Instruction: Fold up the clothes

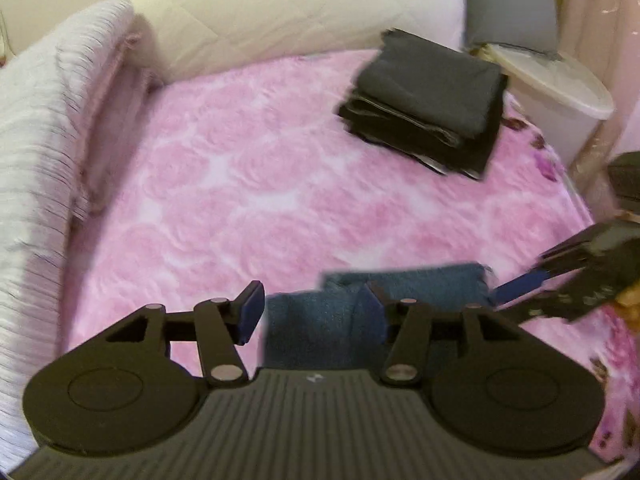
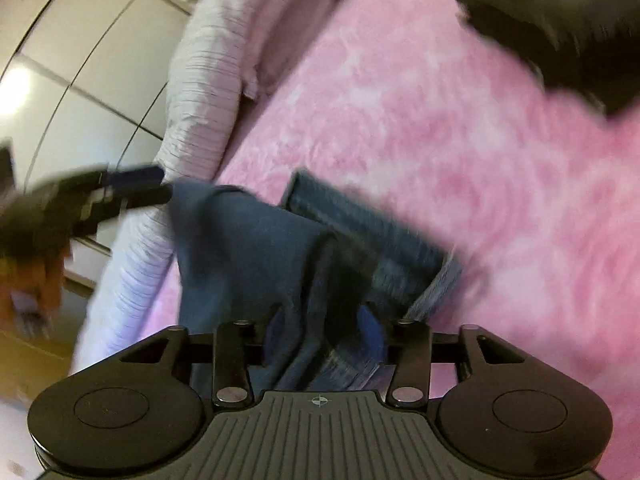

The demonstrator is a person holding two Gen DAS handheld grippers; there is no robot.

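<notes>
A blue garment (image 1: 400,292) lies partly folded on the pink blanket (image 1: 248,184) near the front. My left gripper (image 1: 312,312) hangs over its left end with its jaws apart and blue cloth between them; in the right wrist view it (image 2: 156,186) touches the cloth's corner and looks nearly closed. My right gripper (image 2: 320,332) holds a bunch of the blue garment (image 2: 256,248) between its blue pads; it also shows at the right edge of the left wrist view (image 1: 516,292). The frames are blurred.
A stack of folded dark clothes (image 1: 428,96) sits at the far right of the bed. A white ribbed cover (image 1: 44,128) lies along the left edge, a cream headboard cushion (image 1: 288,12) at the back. A white lidded bin (image 1: 560,96) stands beside the bed.
</notes>
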